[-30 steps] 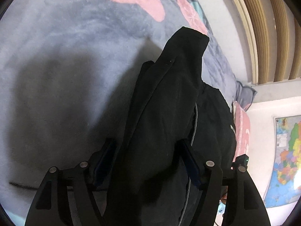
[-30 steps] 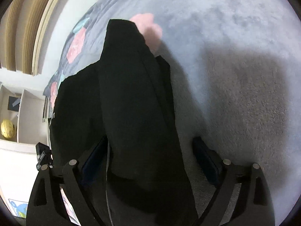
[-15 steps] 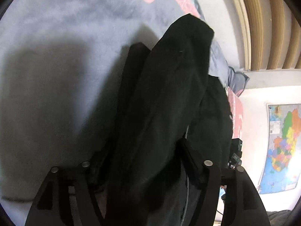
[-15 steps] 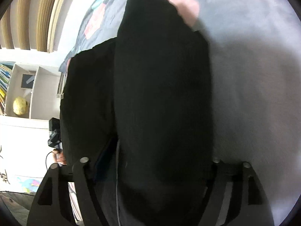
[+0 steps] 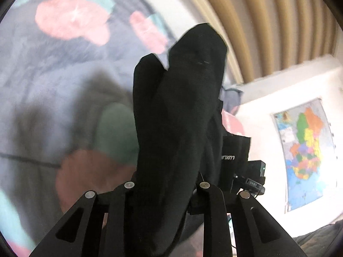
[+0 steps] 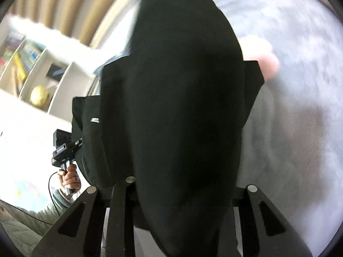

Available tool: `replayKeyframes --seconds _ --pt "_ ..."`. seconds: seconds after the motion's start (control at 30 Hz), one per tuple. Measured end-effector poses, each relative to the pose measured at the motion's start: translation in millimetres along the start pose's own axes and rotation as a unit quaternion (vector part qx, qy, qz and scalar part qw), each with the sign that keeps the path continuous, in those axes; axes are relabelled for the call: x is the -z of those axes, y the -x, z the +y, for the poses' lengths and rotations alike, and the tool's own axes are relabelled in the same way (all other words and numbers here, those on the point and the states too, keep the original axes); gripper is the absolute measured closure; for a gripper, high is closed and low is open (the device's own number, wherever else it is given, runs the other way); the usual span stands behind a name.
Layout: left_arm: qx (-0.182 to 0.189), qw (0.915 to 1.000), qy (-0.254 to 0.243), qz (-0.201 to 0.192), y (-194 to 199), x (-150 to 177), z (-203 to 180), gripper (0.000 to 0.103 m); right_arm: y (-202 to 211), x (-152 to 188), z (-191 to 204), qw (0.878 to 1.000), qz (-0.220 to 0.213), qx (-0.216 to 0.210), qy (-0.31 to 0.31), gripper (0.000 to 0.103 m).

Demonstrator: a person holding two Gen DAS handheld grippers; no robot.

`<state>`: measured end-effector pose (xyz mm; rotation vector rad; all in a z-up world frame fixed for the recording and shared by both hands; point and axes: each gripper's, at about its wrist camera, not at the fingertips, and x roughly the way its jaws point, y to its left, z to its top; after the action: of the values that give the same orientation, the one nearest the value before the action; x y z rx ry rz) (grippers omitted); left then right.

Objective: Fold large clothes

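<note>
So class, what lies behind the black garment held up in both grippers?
Behind the black garment you can see a grey floral blanket, beige curtains and a wall map. Whatever sits directly behind the cloth is covered.

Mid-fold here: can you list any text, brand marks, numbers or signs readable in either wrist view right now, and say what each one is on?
Small white logo on the black garment: seen upside down in the left wrist view, letters not surely readable.
Same logo tag in the right wrist view: too blurred to read.
Label on the other gripper's body: too small to read.
Wall map: print too small to read.
Book spines on the shelf: blurred, unreadable.
</note>
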<state>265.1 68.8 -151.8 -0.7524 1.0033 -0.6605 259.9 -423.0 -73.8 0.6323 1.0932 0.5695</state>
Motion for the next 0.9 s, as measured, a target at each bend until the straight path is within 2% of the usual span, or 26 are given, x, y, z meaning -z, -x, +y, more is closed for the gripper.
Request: replayKeyframes --seconds 0.13,0.2,0.33,0.47,0.6,0.7,0.73,0.77,0.8,0.83,0.87,0.9 --pt "0.002 0.9993 -0.03 -0.023 42.2 37.6 -47.0 0.079 34.0 28.4 44.5 0.999 -0.015 0.003 0.033 0.069" --pt "0.004 0.9988 -0.036 -0.033 66.2 59.4 -56.3 0.079 52.8 49.0 66.0 0.999 -0.021 0.002 0.038 0.069" --pt "0.007 0.9986 -0.035 -0.039 106.2 103.4 -63.3 0.079 78.7 89.2 95.0 0.999 -0.013 0.01 0.045 0.069" --pt "0.006 0.9996 -0.009 -0.025 130.6 147.0 -44.5 0.079 88.5 131.5 105.4 0.999 0.013 0.023 0.034 0.069" --pt "-0.015 0.9994 0.028 0.014 124.5 180.9 -21.8 0.078 79.0 166.3 87.2 0.997 0.059 0.045 -0.004 0.069" --pt "-0.066 0.9939 0.069 0.055 97.3 193.2 13.6 0.076 51.8 182.3 50.1 0.989 0.098 0.087 -0.061 0.067" --pt "-0.082 0.9917 0.078 0.06 88.5 195.1 26.4 0.076 42.0 183.2 42.8 0.987 0.105 0.096 -0.077 0.065" --pt "-0.113 0.9878 0.093 0.053 82.2 197.0 46.7 0.074 32.2 186.4 24.9 0.982 0.107 0.117 -0.102 0.059" --pt "-0.129 0.9838 0.116 0.045 79.6 197.3 66.2 0.067 27.5 187.6 11.9 0.978 0.104 0.139 -0.114 0.056" --pt "-0.129 0.9804 0.143 0.041 78.2 197.5 84.8 0.057 24.5 188.1 1.0 0.976 0.101 0.149 -0.124 0.051" --pt "-0.106 0.9754 0.189 0.04 78.0 199.7 113.0 0.051 23.2 190.0 -12.7 0.973 0.093 0.152 -0.146 0.042" --pt "-0.081 0.9696 0.227 0.044 76.9 202.9 134.3 0.038 22.4 192.6 -26.6 0.97 0.086 0.15 -0.173 0.039"
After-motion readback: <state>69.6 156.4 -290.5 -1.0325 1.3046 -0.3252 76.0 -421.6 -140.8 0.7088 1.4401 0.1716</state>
